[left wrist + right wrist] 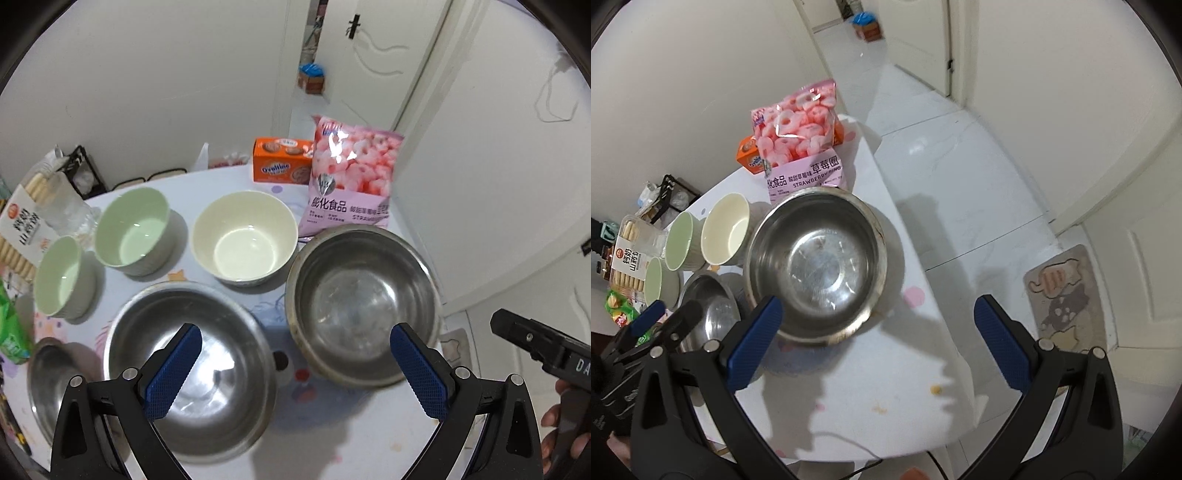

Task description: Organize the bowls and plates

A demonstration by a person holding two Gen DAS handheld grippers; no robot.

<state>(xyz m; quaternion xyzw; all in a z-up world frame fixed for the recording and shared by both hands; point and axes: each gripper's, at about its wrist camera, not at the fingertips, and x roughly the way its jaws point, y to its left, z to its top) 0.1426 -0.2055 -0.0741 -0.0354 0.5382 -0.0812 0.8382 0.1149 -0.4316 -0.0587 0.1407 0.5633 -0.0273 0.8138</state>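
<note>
- White walls and a pale tiled floor surround our counter (886,387), which wears a light patterned cloth.
- We see two large steel bowls: one (364,302) near the counter's right edge, the other (192,369) beside it at the front.
- Behind them sit a cream bowl (245,238) and two green bowls (133,230) (62,277); a small steel bowl (51,376) lies at the front left.
- A pink snack bag (351,177) and an orange box (280,160) stand at the back edge.
- Our left claw (295,373) is spread wide and empty above the front bowl; our right claw (877,343) is likewise apart, holding nothing.
</note>
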